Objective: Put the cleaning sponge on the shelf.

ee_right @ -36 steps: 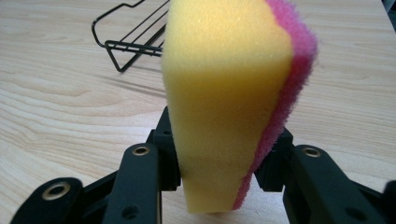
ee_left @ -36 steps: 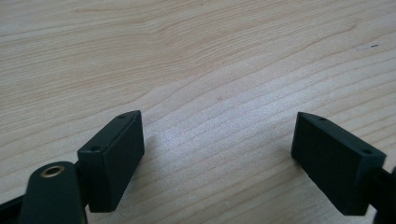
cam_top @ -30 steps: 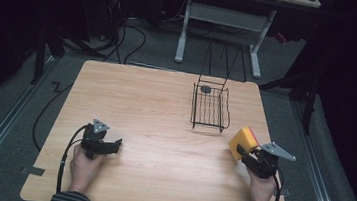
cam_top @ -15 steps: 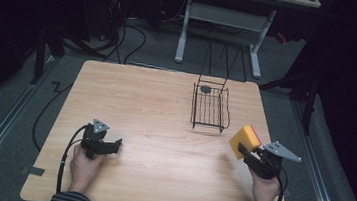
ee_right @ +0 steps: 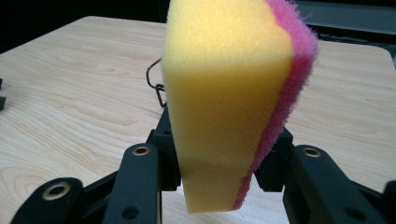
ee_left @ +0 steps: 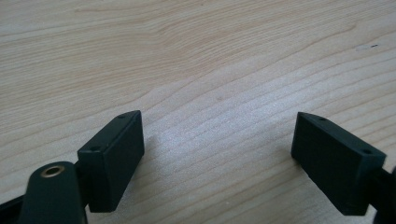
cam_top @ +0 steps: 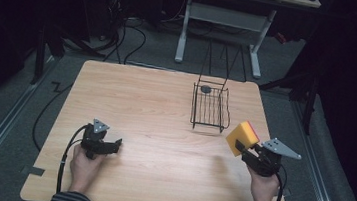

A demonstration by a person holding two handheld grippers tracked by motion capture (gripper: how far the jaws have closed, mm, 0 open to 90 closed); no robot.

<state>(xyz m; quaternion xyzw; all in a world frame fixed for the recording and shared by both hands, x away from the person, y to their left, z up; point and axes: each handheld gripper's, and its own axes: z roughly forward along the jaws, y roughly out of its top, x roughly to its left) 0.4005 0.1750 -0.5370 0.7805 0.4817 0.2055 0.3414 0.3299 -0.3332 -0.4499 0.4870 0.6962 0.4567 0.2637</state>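
A yellow sponge (cam_top: 240, 136) with a pink scouring side is held above the table at the right, my right gripper (cam_top: 245, 149) shut on its lower end. In the right gripper view the sponge (ee_right: 229, 98) stands upright between the black jaws, which pinch it from both sides, pink layer to the right. A black wire basket (cam_top: 210, 106) with a raised handle stands just beyond, a small dark round thing (cam_top: 206, 89) in its far end. Near the table's front left, my left gripper (cam_top: 114, 146) lies low over the wood. Its jaws stand wide apart with bare tabletop between them (ee_left: 219, 154).
The wooden table (cam_top: 136, 101) has free room across its middle and left. A cable (cam_top: 68, 147) trails from the left gripper off the front edge. Beyond the table are a white desk frame (cam_top: 223, 17) and floor cables.
My right gripper has lifted the sponge a little higher and slightly toward the basket. The left gripper has stayed where it was.
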